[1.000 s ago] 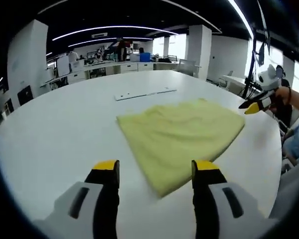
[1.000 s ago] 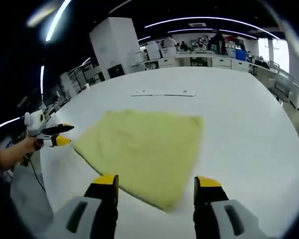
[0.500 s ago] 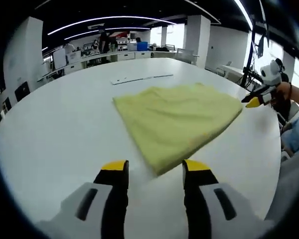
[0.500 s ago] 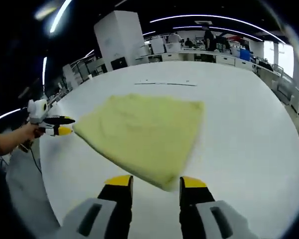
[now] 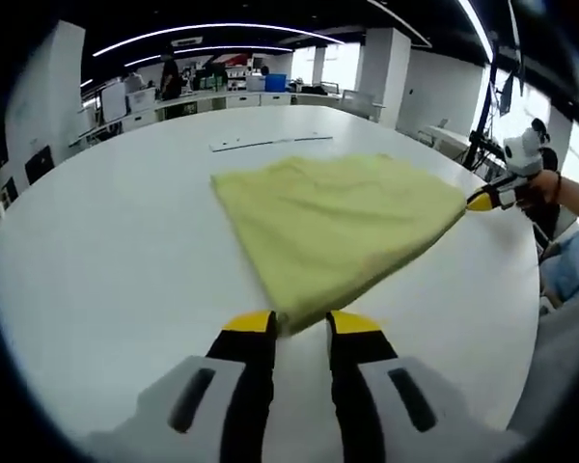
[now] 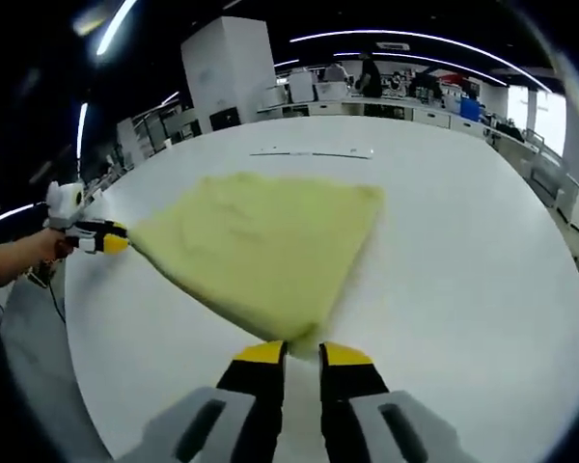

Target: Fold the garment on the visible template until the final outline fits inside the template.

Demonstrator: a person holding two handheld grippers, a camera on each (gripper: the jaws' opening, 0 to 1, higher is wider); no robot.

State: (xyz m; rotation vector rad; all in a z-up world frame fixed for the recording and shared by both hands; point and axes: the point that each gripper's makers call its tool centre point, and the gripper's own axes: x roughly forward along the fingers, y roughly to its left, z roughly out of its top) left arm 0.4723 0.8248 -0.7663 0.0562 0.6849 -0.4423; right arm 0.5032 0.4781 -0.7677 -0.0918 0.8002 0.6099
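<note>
A yellow garment (image 5: pixel 338 217) lies flat on the white round table (image 5: pixel 106 222). In the left gripper view my left gripper (image 5: pixel 301 326) has its jaws drawn in on the garment's near corner. My right gripper (image 5: pixel 487 200) meets the far right corner, held by a hand. The right gripper view shows the garment (image 6: pixel 261 241) from the other side, with my right gripper (image 6: pixel 301 353) shut on the corner nearest it. My left gripper (image 6: pixel 101 237) pinches the corner at the left. A thin white strip (image 5: pixel 270 143) lies beyond the garment.
The table edge curves close on the right (image 5: pixel 521 318) and on the left (image 6: pixel 72 318). The white strip (image 6: pixel 314 153) lies flat past the garment. Desks, pillars and people stand far behind the table.
Both grippers moved forward to the garment's near corners and their jaws closed from wide apart onto the cloth. The garment's corners are now drawn taut.
</note>
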